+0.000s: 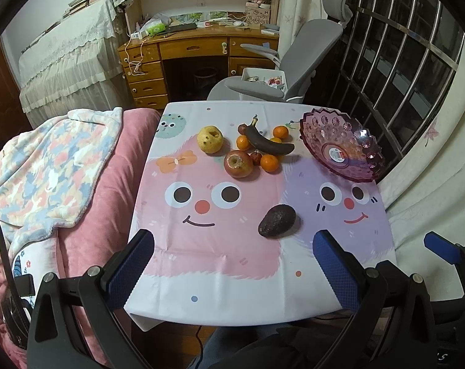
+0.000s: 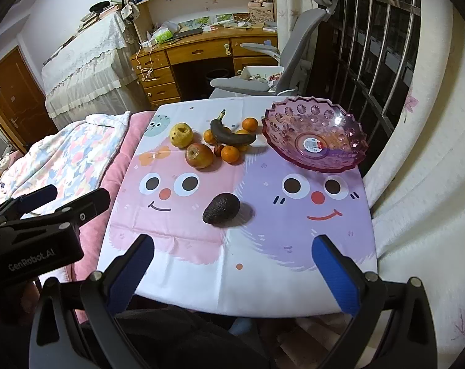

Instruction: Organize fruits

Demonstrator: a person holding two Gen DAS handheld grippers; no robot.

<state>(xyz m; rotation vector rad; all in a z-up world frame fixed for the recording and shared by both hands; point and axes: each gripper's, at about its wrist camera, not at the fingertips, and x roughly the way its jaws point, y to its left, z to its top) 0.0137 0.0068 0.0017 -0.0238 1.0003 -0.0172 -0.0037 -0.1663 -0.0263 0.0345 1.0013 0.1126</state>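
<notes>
Purple moulded plastic or glass, the empty fruit bowl point(image 2: 314, 136) sits at the far right corner of the table point(image 2: 257, 286), and it looks brittle at its scalloped rim, so fruit should be lowered in, not dropped. Nearest the person lies the avocado point(image 2: 221, 208), alone in the middle of the cloth, well apart from the bowl; its pebbled skin should give good grip, and I'd take it across the fat middle with a gentle squeeze, since a dark one may be soft. Farther back the rest huddle together: a yellow pear point(image 1: 210, 139), a reddish apple point(image 1: 238, 163), a blackened banana point(image 1: 267, 142) lying over several mandarins point(image 1: 269, 162), and small dark red fruits point(image 1: 256, 157) I cannot name. That banana is likely mushy and best held mid-length; the apple and pear look firm and heavier, with smooth skins that may slip. Both tools hover at the near edge with nothing in them: the left gripper point(image 1: 232, 258) has its fingers spread wide, and so has the right gripper point(image 2: 232, 258). One mandarin is mostly hidden behind the banana, so the count is uncertain, and the sticker in the bowl is too blurred to read
</notes>
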